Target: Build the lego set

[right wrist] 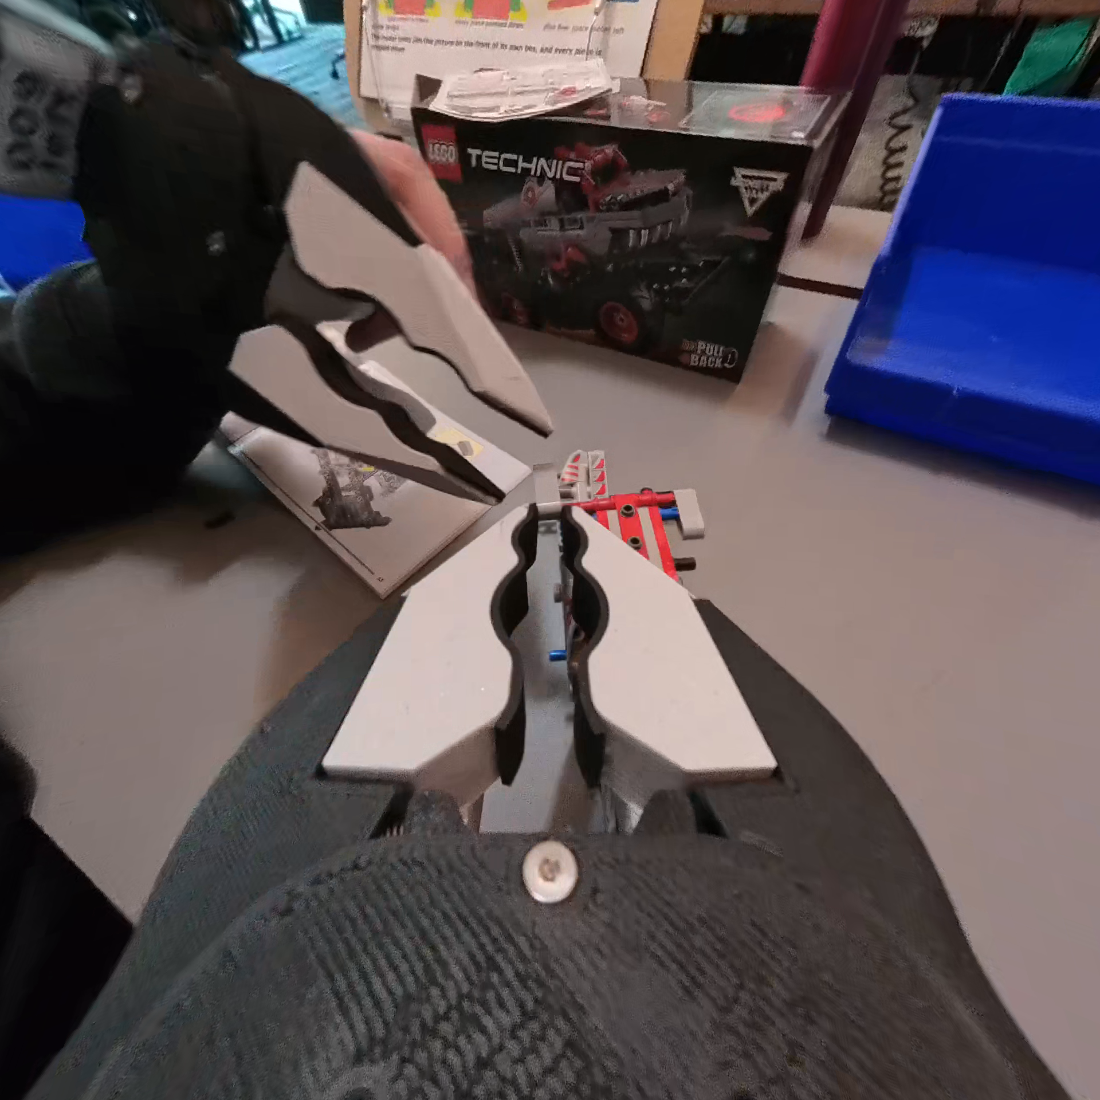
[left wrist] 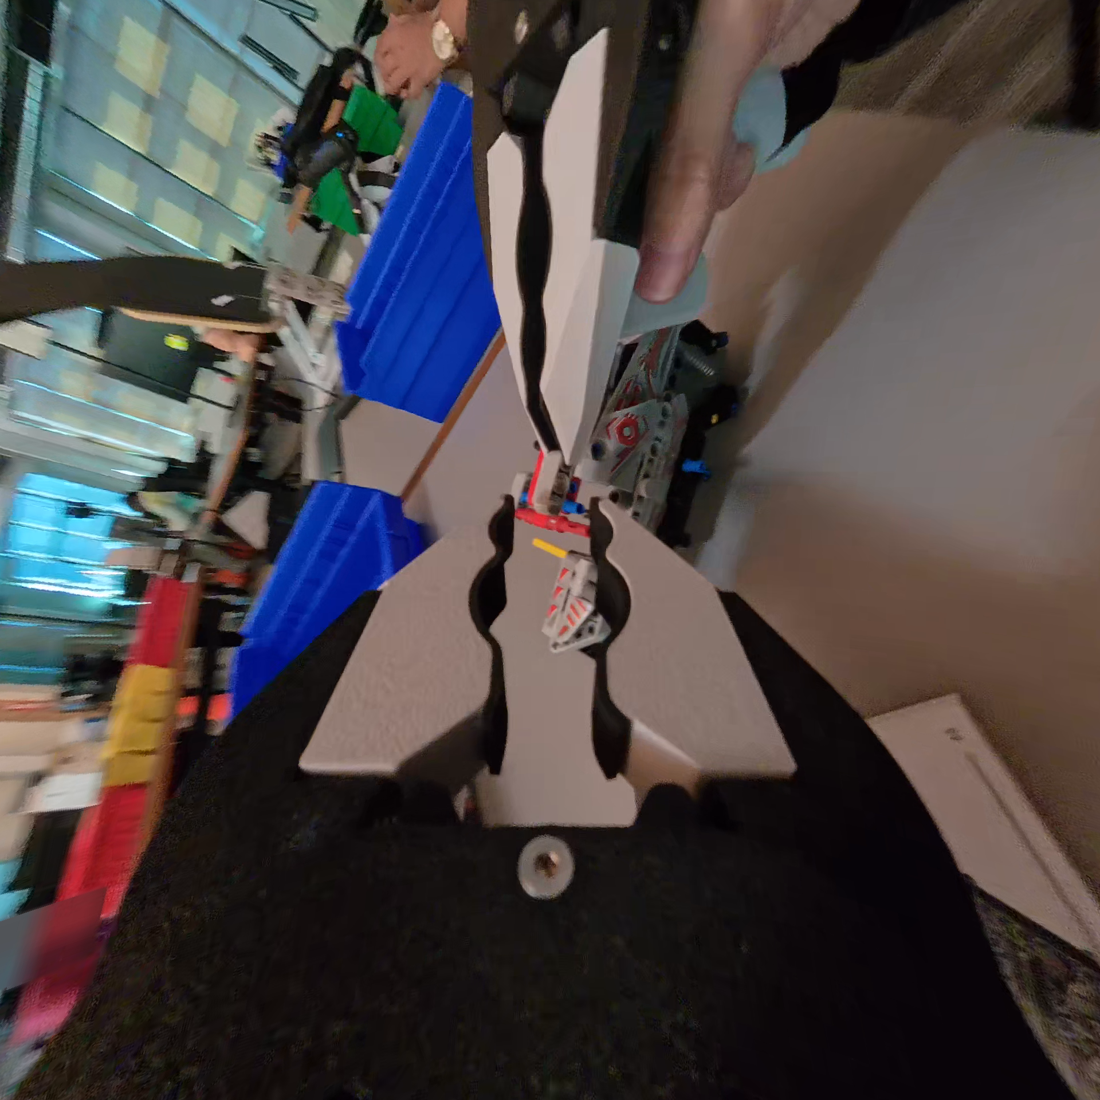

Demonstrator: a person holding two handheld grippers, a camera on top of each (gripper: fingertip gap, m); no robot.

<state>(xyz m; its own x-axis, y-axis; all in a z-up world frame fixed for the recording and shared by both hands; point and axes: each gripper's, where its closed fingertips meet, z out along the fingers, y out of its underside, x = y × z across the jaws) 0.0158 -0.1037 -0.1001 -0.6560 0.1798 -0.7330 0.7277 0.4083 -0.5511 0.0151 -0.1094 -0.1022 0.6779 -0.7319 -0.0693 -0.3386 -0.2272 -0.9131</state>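
Working from the left of the right wrist view, your left gripper (right wrist: 524,464) hangs above the instruction booklet (right wrist: 381,506), tilted down toward the model, its fingers spread and empty. The booklet lies flat on the grey table (right wrist: 833,655), near the left edge. At the centre, your right gripper (right wrist: 549,515) is clenched on the lego assembly (right wrist: 643,524), nipping a thin grey piece at its near end between the fingertips. The assembly sits mid-table, in front of the product box (right wrist: 625,238); a blue bin (right wrist: 982,309) stands at the right edge. Expect the assembly to be light and rigid but liable to separate at its pin joints, so take hold on the red beam frame rather than on the printed grey panel (left wrist: 574,601), which looks loosely attached. In the left wrist view a yellow axle (left wrist: 549,547) projects just beside that panel. Keep the right gripper level and low while the left approaches from above.
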